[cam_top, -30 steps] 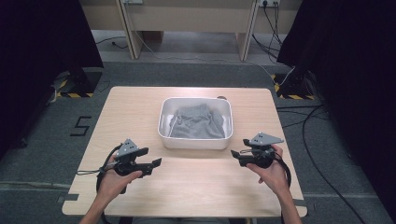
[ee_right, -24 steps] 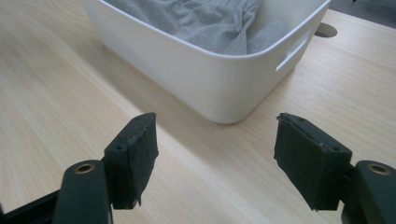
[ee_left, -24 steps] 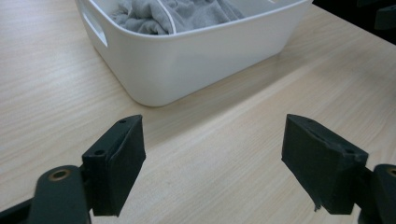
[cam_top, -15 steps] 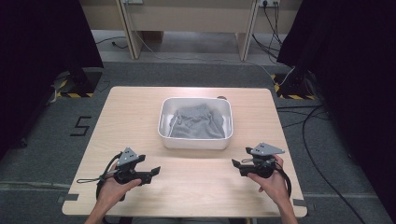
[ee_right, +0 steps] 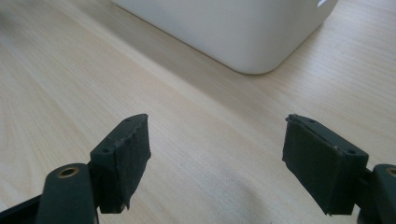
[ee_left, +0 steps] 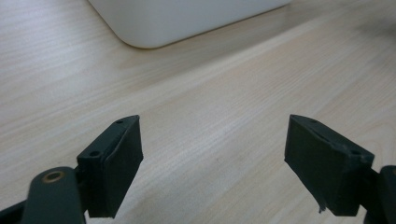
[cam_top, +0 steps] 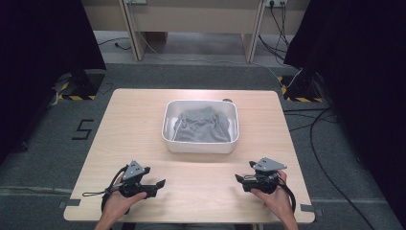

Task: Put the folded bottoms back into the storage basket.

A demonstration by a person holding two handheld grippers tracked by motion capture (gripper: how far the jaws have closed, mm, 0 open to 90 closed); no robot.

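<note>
My left gripper (cam_top: 160, 183) and right gripper (cam_top: 238, 178) sit low near the near edge of the light wooden table (cam_top: 134, 124), jaws apart, nothing between. Beyond, mid-table, white rectangular plastic tub (cam_top: 198, 143) holding crumpled grey cloth (cam_top: 201, 127).

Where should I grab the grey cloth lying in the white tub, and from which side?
Probably from above, at the bunched far edge of the grey cloth. The white tub walls it in on every side, so only the open top gives access, and the raised folds there give the jaws something to pinch. Both grippers are open and well short of the tub.
</note>
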